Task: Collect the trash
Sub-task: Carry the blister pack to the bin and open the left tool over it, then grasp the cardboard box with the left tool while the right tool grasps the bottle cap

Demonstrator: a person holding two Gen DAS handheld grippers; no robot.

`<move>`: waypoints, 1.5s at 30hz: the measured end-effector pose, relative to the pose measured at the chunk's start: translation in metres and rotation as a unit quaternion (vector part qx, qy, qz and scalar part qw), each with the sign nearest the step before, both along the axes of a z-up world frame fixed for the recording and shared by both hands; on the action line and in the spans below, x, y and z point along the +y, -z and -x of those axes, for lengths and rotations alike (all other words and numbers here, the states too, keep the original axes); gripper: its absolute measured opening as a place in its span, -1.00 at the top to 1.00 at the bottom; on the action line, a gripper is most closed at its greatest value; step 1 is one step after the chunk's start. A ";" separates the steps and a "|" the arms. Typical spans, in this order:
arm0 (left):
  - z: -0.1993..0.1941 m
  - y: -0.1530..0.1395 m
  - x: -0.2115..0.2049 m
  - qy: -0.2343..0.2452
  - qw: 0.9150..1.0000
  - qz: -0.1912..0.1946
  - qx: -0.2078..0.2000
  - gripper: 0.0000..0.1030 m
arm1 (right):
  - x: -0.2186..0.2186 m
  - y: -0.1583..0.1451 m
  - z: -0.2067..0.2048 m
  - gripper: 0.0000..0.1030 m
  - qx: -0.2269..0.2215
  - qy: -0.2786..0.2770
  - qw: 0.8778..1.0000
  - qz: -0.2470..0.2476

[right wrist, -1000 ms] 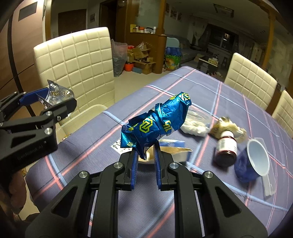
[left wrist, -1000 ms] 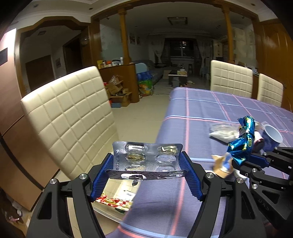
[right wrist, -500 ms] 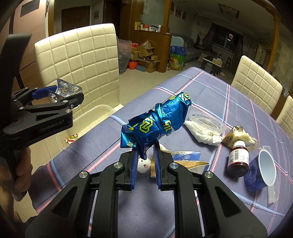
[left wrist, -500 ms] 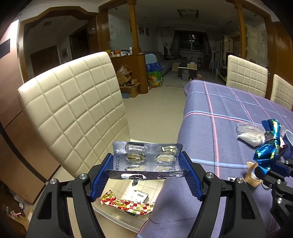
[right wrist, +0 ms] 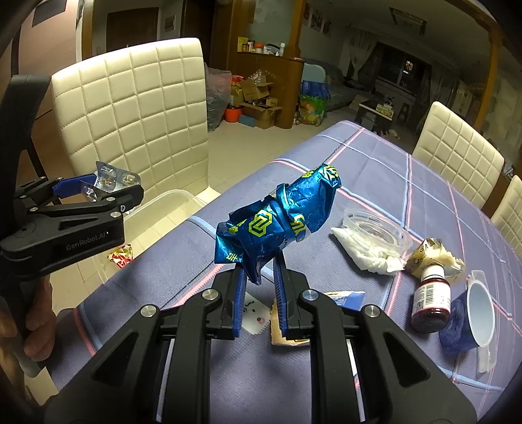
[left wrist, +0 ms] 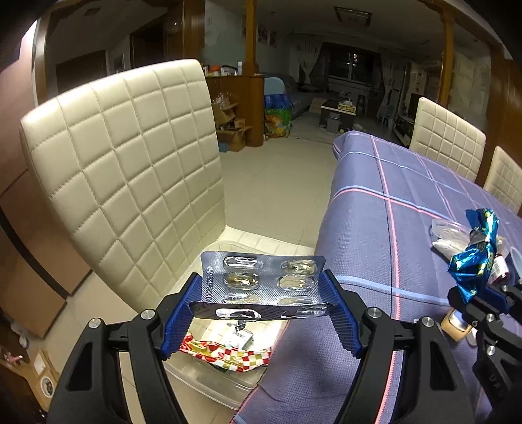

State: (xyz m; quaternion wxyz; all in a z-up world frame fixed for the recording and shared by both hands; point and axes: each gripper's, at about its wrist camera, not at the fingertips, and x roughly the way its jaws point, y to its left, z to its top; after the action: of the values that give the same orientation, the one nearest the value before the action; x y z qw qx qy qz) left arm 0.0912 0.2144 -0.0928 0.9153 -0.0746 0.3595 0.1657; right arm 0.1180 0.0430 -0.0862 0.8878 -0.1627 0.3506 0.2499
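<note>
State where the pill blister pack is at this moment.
The pill blister pack is clamped edge to edge in the left tool, held off the table's left edge over the clear plastic bin by the cream chair.

Dim tiled room (left wrist: pixel 287 182), cream quilted chairs (left wrist: pixel 130 169)

The room is dim and lit from overhead with a warm, yellowish cast; a ceiling lamp (left wrist: pixel 352 15) far back glows only faintly, and the window (right wrist: pixel 407 70) behind it is black. Nearer in, the cream chair back (left wrist: pixel 130 169) catches the most light and looks almost washed out on its upper squares. Bright glints sit on the foil pill strip (left wrist: pixel 261 282) and on the crinkled blue wrapper (right wrist: pixel 277 225). Soft shadows lie under the gripper arms on the tablecloth (right wrist: pixel 195 270). Both views bulge like a fishbowl, with black corners and bent door frames. The far room is grainy and soft.
</note>
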 end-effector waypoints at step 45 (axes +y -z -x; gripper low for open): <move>0.054 0.004 0.036 -0.052 0.998 -0.021 -0.005 -0.69 | 0.059 0.005 -0.001 -0.67 -0.041 -0.010 0.999 0.031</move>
State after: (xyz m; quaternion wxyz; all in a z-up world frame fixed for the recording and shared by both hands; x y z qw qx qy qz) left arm 0.0369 0.2509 -0.0972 0.9085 -0.0750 0.3472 0.2204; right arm 0.1191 0.1017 -0.0914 0.8932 -0.2039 0.3201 0.2413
